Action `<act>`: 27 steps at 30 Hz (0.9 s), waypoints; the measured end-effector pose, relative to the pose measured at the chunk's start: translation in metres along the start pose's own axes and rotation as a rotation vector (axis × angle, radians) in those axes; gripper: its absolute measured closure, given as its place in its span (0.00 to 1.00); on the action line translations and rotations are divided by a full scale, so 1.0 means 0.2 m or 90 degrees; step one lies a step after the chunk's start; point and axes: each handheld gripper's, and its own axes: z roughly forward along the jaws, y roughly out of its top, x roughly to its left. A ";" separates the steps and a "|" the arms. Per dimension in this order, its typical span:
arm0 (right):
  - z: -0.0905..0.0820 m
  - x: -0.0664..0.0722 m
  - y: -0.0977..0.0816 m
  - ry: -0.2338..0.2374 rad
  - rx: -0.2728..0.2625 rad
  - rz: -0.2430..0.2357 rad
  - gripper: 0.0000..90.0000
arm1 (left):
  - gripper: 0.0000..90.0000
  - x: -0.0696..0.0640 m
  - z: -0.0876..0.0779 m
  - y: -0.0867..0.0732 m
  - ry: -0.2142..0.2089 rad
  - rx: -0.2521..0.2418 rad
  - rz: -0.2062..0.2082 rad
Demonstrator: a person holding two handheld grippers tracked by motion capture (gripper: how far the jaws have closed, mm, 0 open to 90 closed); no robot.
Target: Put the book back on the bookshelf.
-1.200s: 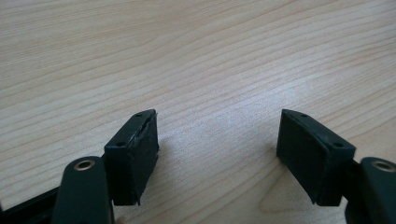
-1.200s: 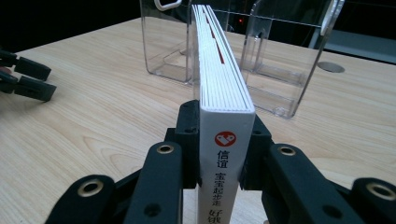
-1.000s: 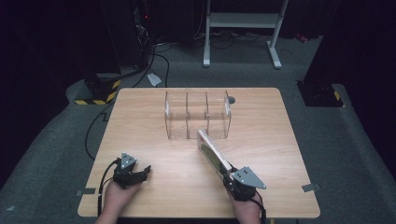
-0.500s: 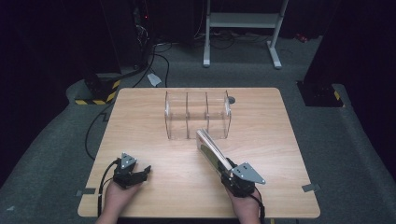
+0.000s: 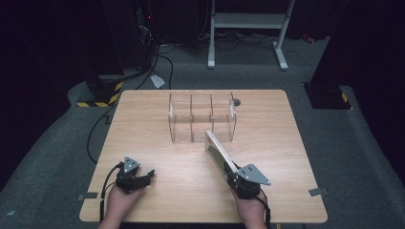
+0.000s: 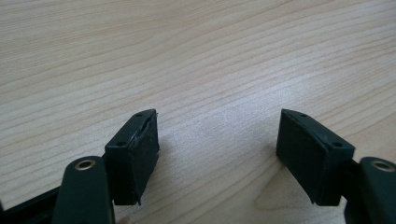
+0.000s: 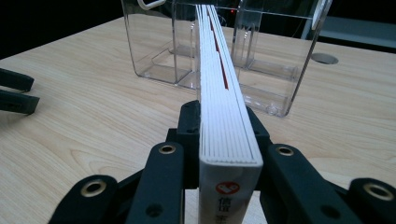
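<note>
A thick white book (image 5: 218, 152) stands on its long edge on the wooden table (image 5: 143, 129), its far end close to the right compartment of a clear plastic organizer (image 5: 201, 118) with three empty compartments. My right gripper (image 5: 232, 176) is shut on the book's near end, and its jaws have just been closing on it. In the right gripper view the book (image 7: 219, 93) runs straight ahead from the right gripper (image 7: 224, 123) toward the organizer (image 7: 261, 56). At the front left my left gripper (image 5: 145, 175) rests open on the table, with bare wood between its pads (image 6: 135, 154).
A round grey grommet (image 5: 237, 101) sits in the table behind the organizer. The table's front edge is just below both hands. A white metal stand (image 5: 248, 24) and cables lie on the floor beyond. The left gripper's jaws (image 7: 16, 91) show at that view's left.
The book's far end has swung slightly to the right, with the right hand shifting a little. The left gripper has stayed in place.
</note>
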 end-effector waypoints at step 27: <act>-0.12 -0.06 0.05 -0.043 -0.049 0.008 0.84 | 0.33 0.00 0.00 0.00 -0.005 0.001 0.000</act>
